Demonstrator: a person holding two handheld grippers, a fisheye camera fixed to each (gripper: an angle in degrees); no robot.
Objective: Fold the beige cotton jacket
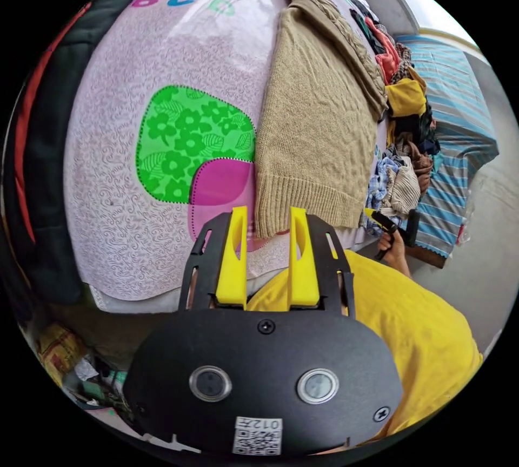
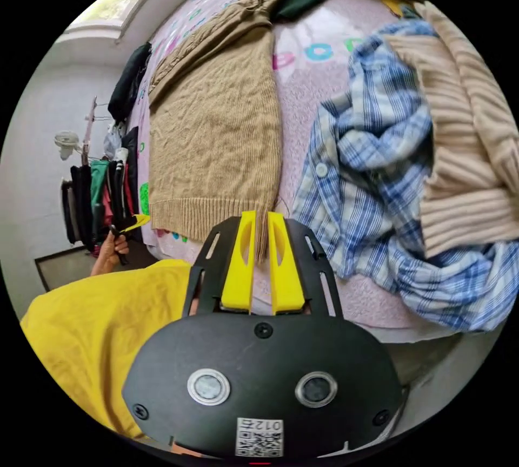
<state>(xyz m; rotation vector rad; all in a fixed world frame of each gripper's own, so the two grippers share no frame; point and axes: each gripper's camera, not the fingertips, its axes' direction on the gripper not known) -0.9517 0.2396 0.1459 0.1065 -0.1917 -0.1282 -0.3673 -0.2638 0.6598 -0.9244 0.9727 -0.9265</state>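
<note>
Left gripper view, item one: we hold the left gripper with its yellow jaws parted and nothing between them, their tips just at the ribbed hem of the beige jacket. Item two: the jacket lies flat on the pink patterned bed cover, its upper part folded over on itself toward the far end. Item three: a green flowered patch and a magenta patch printed on the cover, beside the jacket. Item four: a heap of mixed clothes along the jacket's other side, and our yellow shirt below. Right gripper view, item five: the right gripper has its jaws drawn close together, pinching a hanging strip of the jacket's edge at the hem corner. Item six: a blue checked shirt crumpled just beside the jacket, with a cream ribbed knit lying on it. Item seven: dark garments on a rack against the wall.
</note>
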